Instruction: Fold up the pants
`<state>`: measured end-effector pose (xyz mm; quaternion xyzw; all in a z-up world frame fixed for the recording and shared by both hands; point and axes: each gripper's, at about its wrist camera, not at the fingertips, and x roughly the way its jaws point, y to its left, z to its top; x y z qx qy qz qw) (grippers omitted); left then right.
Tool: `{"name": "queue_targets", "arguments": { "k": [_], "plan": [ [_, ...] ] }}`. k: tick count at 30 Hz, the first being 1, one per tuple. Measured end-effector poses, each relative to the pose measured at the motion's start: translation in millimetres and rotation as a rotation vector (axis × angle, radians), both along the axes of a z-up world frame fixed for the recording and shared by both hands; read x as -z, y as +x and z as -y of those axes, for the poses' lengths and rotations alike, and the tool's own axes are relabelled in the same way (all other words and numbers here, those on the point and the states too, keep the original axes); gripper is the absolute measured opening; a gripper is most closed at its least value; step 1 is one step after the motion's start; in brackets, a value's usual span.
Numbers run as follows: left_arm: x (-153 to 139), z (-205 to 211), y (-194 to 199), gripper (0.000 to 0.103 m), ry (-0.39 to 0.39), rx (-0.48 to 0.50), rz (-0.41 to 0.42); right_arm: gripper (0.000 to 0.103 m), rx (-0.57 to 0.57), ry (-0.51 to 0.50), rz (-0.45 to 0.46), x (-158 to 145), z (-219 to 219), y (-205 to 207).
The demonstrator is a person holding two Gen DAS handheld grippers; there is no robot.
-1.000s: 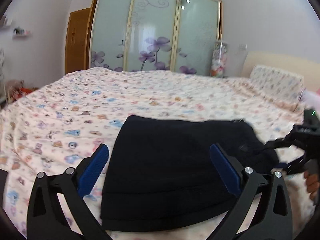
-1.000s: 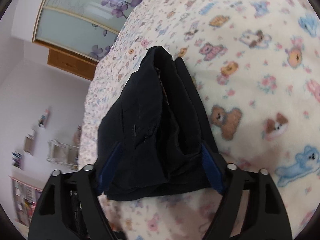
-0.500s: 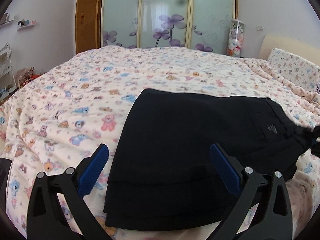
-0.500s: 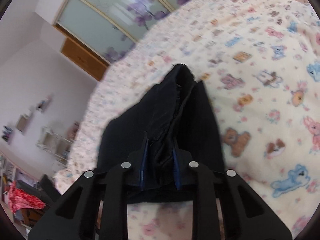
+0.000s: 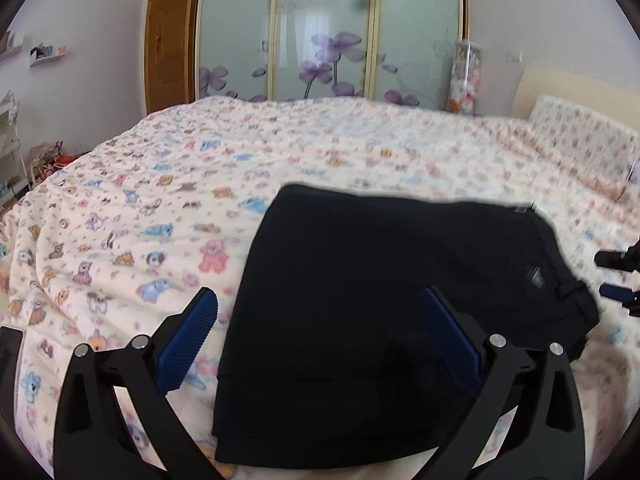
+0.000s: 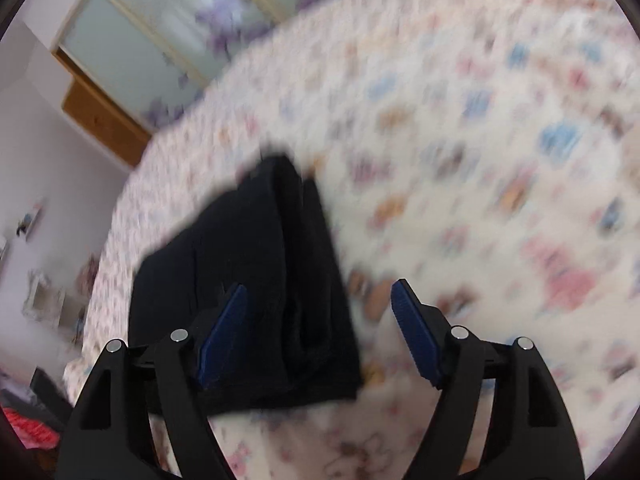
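Half a second ago the right claw [image 6: 320, 328] was clamped on the black pants [image 5: 384, 300], but it is now spread wide and emptied (as is the left claw [image 5: 320, 340]), so the folded bundle is left flat on the bed [image 5: 200, 184].

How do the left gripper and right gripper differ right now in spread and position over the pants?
The left gripper gapes wider than the right gripper. The left one straddles the pants' hem; the right one sits at their edge, one finger over bedspread. Both are open, holding nothing.
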<state>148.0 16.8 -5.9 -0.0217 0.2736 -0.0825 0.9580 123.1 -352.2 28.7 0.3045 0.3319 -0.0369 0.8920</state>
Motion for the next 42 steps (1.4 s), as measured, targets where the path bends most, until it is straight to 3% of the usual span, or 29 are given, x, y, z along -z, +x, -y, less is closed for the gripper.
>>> {"name": "queue_targets", "arguments": {
  "k": [1,4,8,11,13,16,19,22,25,27,31,37,42],
  "plan": [
    [-3.2,-4.2,-0.4,0.101,-0.041,0.013,0.013,0.076,-0.041,-0.007,0.076,-9.2,-4.3,-4.2],
    [-9.2,-17.2,3.9,0.101,-0.208,0.089,0.018,0.076,-0.21,0.073,0.137,-12.5,-21.3,0.7],
    [-3.5,-31.9,18.0,0.101,-0.432,0.15,-0.027,0.076,-0.334,0.194,0.108,1.9,-41.6,14.1],
    [9.1,-34.7,33.3,0.101,-0.507,0.148,-0.116,0.082,-0.357,0.204,0.036,16.2,-46.6,24.8],
    [23.3,-32.2,45.6,0.101,-0.504,0.14,-0.214,0.08,-0.339,0.204,-0.066,35.6,-47.3,30.7],
    [40.1,-21.2,55.1,0.101,-0.425,0.181,-0.323,0.068,-0.303,0.237,-0.088,44.2,-42.3,32.1],
    [41.3,-3.8,48.7,0.101,-0.284,0.189,-0.325,0.066,-0.288,0.287,-0.089,47.5,-36.7,29.9],
    [44.1,5.2,44.3,0.101,-0.208,0.183,-0.304,0.066,-0.298,0.306,-0.067,43.5,-29.9,25.8],
    [44.3,-0.1,43.2,0.101,-0.228,0.183,-0.28,0.066,-0.297,0.333,0.005,29.5,-16.5,22.9],
    [44.9,-4.8,43.2,0.101,-0.254,0.186,-0.274,0.067,-0.242,0.277,0.038,21.5,-1.3,23.4],
    [44.8,-5.3,42.2,0.101,-0.259,0.188,-0.27,0.067,-0.199,0.276,-0.029,36.8,24.5,45.0],
    [44.9,-1.3,42.0,0.101,-0.233,0.185,-0.265,0.067,-0.282,0.277,-0.13,69.2,21.4,73.6],
    [45.1,0.7,41.8,0.101,-0.218,0.183,-0.263,0.067,-0.349,0.365,-0.127,82.3,22.5,83.8]
  ]
}}
